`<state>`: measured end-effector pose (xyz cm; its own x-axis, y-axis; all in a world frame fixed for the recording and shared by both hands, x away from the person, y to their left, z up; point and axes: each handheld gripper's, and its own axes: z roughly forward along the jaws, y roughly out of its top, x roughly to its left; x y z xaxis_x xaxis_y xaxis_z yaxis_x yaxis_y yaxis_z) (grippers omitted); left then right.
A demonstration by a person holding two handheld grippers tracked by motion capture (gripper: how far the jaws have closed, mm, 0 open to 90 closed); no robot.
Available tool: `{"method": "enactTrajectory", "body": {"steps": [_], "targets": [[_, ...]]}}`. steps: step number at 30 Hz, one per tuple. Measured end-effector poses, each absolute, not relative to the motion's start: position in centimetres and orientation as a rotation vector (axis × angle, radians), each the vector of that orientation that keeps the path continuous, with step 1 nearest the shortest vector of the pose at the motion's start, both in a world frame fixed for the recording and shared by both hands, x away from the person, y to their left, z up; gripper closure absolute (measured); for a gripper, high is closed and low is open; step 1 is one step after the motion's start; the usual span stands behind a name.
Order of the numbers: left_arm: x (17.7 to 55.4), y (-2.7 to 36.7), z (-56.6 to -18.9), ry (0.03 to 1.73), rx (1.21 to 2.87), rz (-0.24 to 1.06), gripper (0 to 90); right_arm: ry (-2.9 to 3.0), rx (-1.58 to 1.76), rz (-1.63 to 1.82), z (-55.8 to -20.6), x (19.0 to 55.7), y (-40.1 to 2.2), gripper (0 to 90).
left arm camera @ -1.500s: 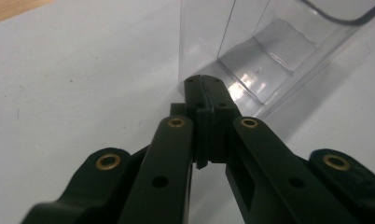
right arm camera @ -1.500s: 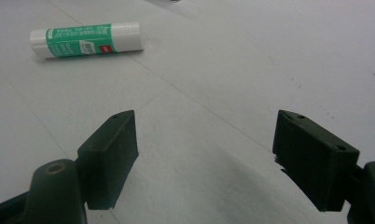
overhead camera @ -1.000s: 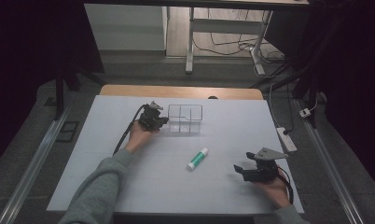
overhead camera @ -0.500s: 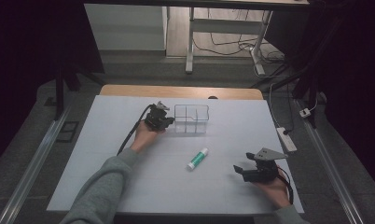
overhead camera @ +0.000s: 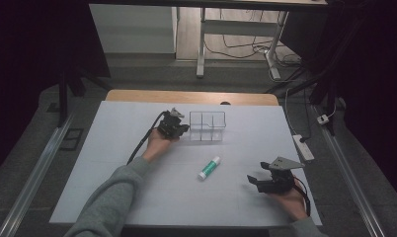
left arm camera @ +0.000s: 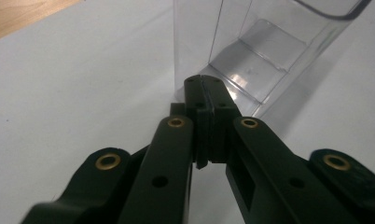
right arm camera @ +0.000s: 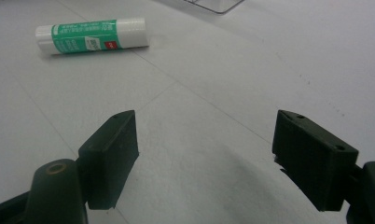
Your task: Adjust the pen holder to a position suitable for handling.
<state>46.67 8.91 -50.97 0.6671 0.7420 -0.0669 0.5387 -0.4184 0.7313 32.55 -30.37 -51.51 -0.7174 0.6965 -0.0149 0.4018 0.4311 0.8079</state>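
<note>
A clear plastic box (overhead camera: pixel 208 126) with compartments stands on the white table toward the back. My left gripper (overhead camera: pixel 179 129) is at the box's left end, shut with nothing between its jaws. In the left gripper view the closed tips (left arm camera: pixel 205 83) rest against the lower corner of the clear box (left arm camera: pixel 269 46). A white and green glue stick (overhead camera: pixel 209 168) lies flat in the middle of the table. My right gripper (overhead camera: pixel 253 180) rests near the front right, open and empty. In its own view the right gripper (right arm camera: pixel 206 135) points toward the glue stick (right arm camera: pixel 92 36), which lies well ahead of the jaws.
The white table top (overhead camera: pixel 112 148) has a wooden strip (overhead camera: pixel 191 96) along its back edge. A black cable (overhead camera: pixel 139 145) trails from the left gripper. A power strip (overhead camera: pixel 302 147) lies on the floor to the right, and a metal rail (overhead camera: pixel 36 173) runs along the left.
The left gripper and the clear box have both shifted a little to the right. The right gripper and the glue stick have stayed where they were.
</note>
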Motion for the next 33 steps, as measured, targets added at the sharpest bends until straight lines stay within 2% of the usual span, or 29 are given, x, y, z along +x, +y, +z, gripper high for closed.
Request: {"method": "enactTrajectory", "body": {"steps": [21, 27, 33], "targets": [[47.2, 8.4, -51.1, 0.98, 2.09, 0.344, 88.5, 2.356, 0.924, 1.16, -51.6, 32.5, -30.3, 21.7], [46.3, 10.0, -50.0, 0.977, 2.065, 0.34, 88.7, 2.332, 0.917, 1.178, -51.4, 32.3, -30.4, 22.0], [43.7, 11.4, -48.8, 0.935, 2.099, 0.369, 86.8, 2.333, 0.903, 1.183, -51.4, 32.2, -30.4, 22.4]]}}
